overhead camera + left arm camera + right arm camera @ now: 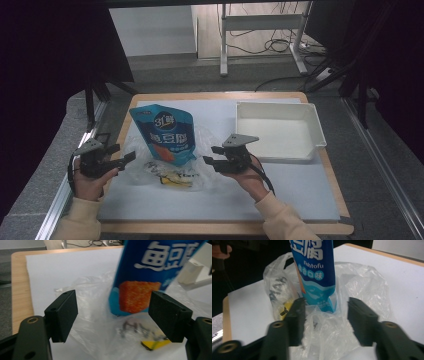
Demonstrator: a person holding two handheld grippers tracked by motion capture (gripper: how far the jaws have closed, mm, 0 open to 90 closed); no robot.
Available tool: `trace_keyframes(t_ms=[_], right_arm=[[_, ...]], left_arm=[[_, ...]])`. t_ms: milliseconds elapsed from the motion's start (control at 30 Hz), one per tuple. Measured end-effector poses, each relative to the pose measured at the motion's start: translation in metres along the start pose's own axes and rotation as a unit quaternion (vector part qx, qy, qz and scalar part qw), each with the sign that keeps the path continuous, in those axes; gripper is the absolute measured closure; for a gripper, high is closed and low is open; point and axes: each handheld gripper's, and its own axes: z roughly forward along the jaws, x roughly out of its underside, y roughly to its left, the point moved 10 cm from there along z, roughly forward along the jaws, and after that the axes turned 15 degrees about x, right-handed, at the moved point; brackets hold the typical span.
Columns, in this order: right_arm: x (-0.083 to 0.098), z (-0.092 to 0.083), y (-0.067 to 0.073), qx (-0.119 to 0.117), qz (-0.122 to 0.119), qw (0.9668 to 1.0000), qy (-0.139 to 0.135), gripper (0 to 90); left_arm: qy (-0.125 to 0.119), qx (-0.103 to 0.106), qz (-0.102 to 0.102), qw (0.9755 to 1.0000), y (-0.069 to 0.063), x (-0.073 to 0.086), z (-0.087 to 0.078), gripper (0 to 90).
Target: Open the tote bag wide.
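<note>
Left gripper (128,158) and right gripper (212,155) both spread, flanking clear bag (175,167) mid-mat; blue pouch (164,132) lay on it. White tray (314,122) sat at mat's far-right corner; front mat (210,202) bare.

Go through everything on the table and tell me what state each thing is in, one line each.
Blue pouch: sealed, standing up out of the bag, held by neither tool.
Clear plastic bag: crumpled, mouth open around the pouch.
Yellow packet: lying flat inside the bag.
White tray: empty, upright.
Left tool: jaws open, beside the bag.
Right tool: jaws open, at the bag's edge.
</note>
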Motion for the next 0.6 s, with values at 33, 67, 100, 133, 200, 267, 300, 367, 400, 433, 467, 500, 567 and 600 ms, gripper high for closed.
trace_keyframes(t_ms=[33, 67, 100, 133, 200, 267, 300, 367, 400, 433, 467, 500, 567, 600], right_arm=[[-0.001, -0.001, -0.001, -0.002, 0.000, 1.0000, -0.002, 43.8], [-0.002, -0.003, -0.001, -0.002, -0.001, 1.0000, -0.003, 41.6], [-0.003, -0.004, -0.002, -0.001, 0.000, 1.0000, -0.006, 40.0], [-0.004, -0.006, -0.004, 0.001, 0.002, 1.0000, -0.008, 38.2], [-0.006, -0.008, -0.005, 0.001, 0.003, 0.9999, -0.010, 35.4], [-0.007, -0.011, -0.008, 0.007, 0.003, 0.9999, -0.012, 33.3], [-0.007, -0.013, -0.009, 0.007, 0.005, 0.9999, -0.013, 32.6], [-0.007, -0.014, -0.011, 0.009, 0.006, 0.9999, -0.013, 31.8], [-0.007, -0.015, -0.012, 0.011, 0.007, 0.9998, -0.013, 31.5], [-0.007, -0.016, -0.013, 0.012, 0.007, 0.9998, -0.013, 31.1], [-0.007, -0.016, -0.013, 0.013, 0.007, 0.9998, -0.013, 31.1], [-0.007, -0.017, -0.014, 0.014, 0.007, 0.9998, -0.014, 31.0], [-0.008, -0.017, -0.014, 0.017, 0.007, 0.9997, -0.014, 30.7], [-0.008, -0.018, -0.014, 0.018, 0.006, 0.9997, -0.014, 30.6]], left_arm=[[0.002, 0.003, 0.004, 1.0000, -0.005, 0.002, 0.000, 24.2], [0.004, 0.004, 0.008, 1.0000, -0.008, 0.003, 0.000, 24.2], [0.006, 0.005, 0.012, 0.9999, -0.012, 0.005, 0.001, 24.3], [0.007, 0.006, 0.014, 0.9999, -0.015, 0.006, 0.001, 24.6], [0.009, 0.010, 0.017, 0.9998, -0.020, 0.009, 0.001, 24.7], [0.012, 0.012, 0.021, 0.9996, -0.024, 0.011, 0.001, 24.9], [0.013, 0.014, 0.021, 0.9996, -0.025, 0.012, 0.001, 25.0], [0.018, 0.016, 0.024, 0.9994, -0.028, 0.014, 0.003, 25.0], [0.019, 0.017, 0.025, 0.9994, -0.029, 0.014, 0.003, 25.1], [0.020, 0.018, 0.027, 0.9993, -0.030, 0.013, 0.004, 25.1], [0.020, 0.018, 0.028, 0.9993, -0.030, 0.013, 0.004, 25.1], [0.019, 0.019, 0.029, 0.9992, -0.031, 0.012, 0.004, 25.2], [0.017, 0.020, 0.029, 0.9992, -0.033, 0.011, 0.005, 25.5], [0.017, 0.021, 0.030, 0.9992, -0.033, 0.010, 0.005, 25.8]])
